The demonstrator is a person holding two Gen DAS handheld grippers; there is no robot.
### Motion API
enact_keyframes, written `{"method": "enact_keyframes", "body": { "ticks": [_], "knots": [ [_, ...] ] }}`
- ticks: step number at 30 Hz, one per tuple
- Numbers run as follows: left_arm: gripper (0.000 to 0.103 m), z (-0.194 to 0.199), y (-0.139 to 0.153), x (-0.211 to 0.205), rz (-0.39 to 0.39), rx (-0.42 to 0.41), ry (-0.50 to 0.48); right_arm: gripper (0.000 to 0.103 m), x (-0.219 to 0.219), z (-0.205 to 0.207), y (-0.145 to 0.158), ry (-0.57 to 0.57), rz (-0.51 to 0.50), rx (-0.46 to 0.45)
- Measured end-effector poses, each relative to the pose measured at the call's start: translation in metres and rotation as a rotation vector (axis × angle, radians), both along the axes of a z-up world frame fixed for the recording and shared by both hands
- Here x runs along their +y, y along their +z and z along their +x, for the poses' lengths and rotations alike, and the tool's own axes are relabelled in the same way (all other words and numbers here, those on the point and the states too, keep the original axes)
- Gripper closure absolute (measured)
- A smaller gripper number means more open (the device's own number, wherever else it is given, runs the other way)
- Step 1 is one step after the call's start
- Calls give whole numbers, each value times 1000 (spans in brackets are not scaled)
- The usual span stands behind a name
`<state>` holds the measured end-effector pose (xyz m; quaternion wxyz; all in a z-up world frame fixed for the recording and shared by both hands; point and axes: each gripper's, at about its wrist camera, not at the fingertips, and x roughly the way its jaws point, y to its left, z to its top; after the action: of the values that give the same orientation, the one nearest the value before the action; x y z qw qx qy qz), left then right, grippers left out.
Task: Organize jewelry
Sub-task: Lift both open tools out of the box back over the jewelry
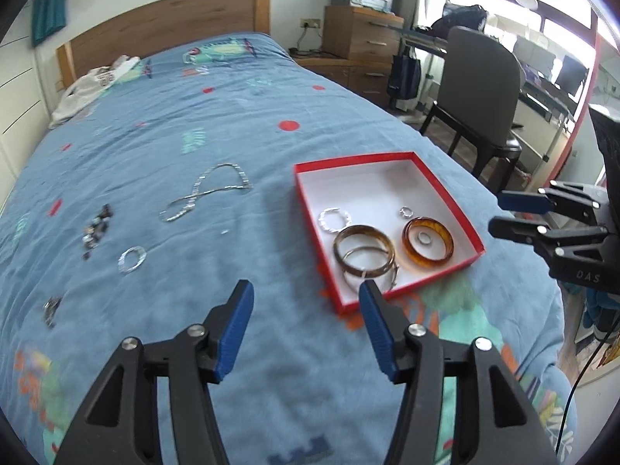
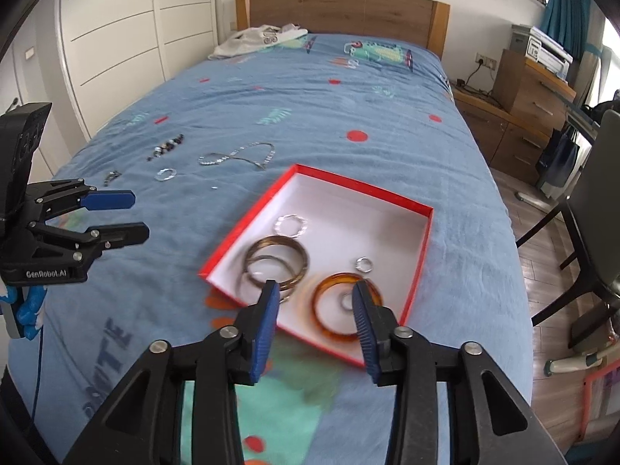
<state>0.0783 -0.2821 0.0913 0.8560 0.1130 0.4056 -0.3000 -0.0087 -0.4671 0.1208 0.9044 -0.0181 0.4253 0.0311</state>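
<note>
Jewelry sorting is midway: bangles sit in your red box point(image 1: 445, 197); both your left gripper point(image 1: 306, 302) and right gripper point(image 2: 316, 302) are spread, empty. Next, reach for the silver necklace point(image 1: 209, 193) on the bed point(image 1: 232, 108).

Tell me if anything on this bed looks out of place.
Several pieces lie loose on the blue bedspread rather than in the red box: a silver chain necklace, a silver ring-shaped bracelet and dark beaded pieces. A thin metal bangle also leans over the box's near edge.
</note>
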Motion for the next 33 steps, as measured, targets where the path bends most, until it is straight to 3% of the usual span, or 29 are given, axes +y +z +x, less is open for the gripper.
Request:
{"method": "enact_keyframes", "body": {
  "ticks": [18, 33],
  "knots": [
    [44, -72, 16, 193, 27, -51, 339, 49, 97, -78, 36, 36, 16, -94],
    [42, -77, 13, 312, 15, -51, 506, 49, 150, -70, 37, 97, 56, -110]
  ]
}}
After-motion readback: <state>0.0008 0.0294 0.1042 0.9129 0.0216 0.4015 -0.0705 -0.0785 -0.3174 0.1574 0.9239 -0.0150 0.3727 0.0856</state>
